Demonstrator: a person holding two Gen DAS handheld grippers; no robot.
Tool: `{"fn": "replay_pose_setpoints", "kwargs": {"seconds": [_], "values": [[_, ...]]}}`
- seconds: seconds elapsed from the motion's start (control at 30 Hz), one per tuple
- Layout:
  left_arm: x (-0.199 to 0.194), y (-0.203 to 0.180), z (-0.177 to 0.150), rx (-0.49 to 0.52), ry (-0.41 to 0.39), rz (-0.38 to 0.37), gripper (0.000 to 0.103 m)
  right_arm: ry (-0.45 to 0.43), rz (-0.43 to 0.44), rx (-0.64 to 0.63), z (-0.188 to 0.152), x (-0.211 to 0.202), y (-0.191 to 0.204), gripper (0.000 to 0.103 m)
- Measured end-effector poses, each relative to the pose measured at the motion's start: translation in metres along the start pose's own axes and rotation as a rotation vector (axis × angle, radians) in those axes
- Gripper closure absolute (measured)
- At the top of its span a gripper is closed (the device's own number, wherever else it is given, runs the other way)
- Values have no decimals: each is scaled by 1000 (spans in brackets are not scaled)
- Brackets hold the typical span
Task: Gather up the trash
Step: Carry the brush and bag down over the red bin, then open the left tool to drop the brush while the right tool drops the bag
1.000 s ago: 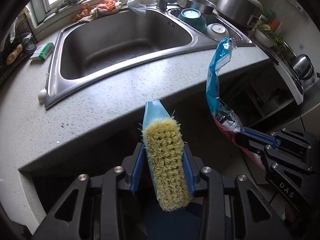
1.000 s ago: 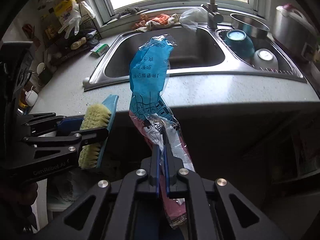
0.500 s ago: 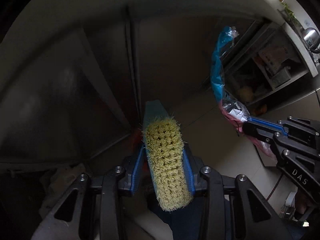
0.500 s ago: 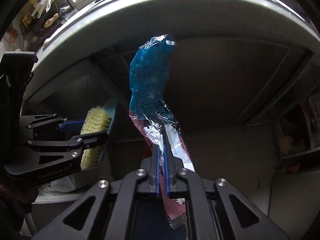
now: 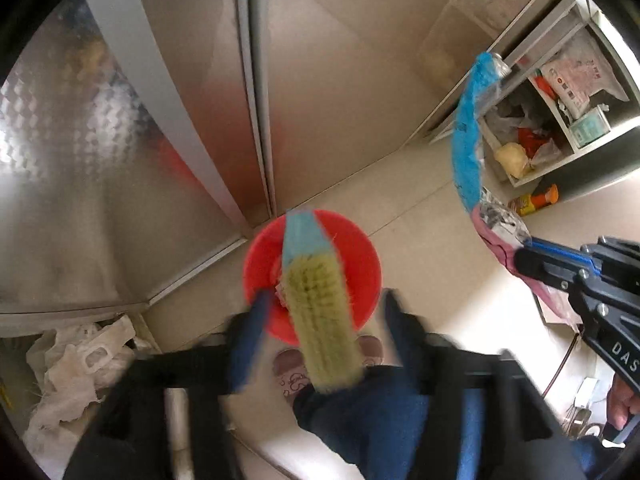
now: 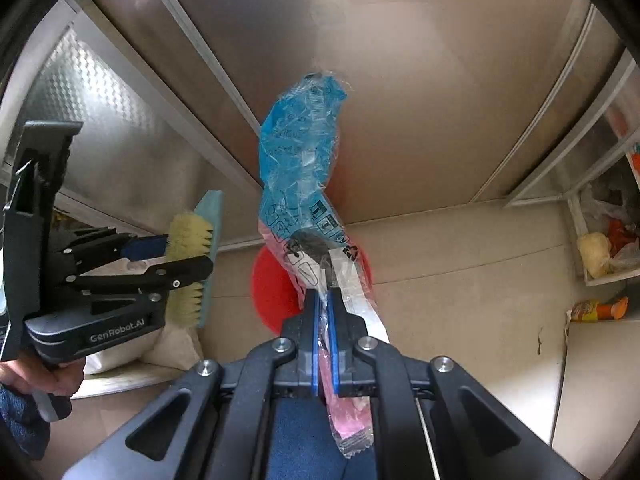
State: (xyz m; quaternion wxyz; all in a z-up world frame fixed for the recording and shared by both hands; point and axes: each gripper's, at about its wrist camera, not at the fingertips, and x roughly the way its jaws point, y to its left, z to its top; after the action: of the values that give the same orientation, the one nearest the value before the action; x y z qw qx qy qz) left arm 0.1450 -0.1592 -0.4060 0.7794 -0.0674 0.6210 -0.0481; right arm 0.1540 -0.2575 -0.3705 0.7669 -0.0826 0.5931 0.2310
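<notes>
Mid-disposal: my left gripper (image 5: 320, 320), jaws just sprung apart, frees the scrub brush (image 5: 320, 320) above the red bin (image 5: 360, 264) directly ahead, while my right gripper (image 6: 325, 300) jaws pinch the blue-and-pink wrapper (image 6: 298, 168), not yet dropped.

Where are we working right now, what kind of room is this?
Probably a home kitchen, down at floor level: metal-faced cabinet doors, a red bin on the tiled floor, and open shelves of packaged goods.

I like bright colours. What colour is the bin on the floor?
Red. The bin shows best in the left wrist view.
</notes>
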Motion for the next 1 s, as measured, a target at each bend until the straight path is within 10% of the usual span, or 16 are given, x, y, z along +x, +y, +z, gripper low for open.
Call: {"fn": "replay_pose_setpoints", "kwargs": {"seconds": [0.37, 0.83, 1.0], "values": [[-20, 15, -5, 8, -33, 34, 0, 10, -10, 23, 0, -16, 10, 99], [-30, 61, -33, -72, -50, 102, 0, 86, -20, -134, 6, 27, 47, 97], [-35, 74, -40, -94, -44, 112, 0, 112, -47, -190, 6, 28, 64, 53]]}}
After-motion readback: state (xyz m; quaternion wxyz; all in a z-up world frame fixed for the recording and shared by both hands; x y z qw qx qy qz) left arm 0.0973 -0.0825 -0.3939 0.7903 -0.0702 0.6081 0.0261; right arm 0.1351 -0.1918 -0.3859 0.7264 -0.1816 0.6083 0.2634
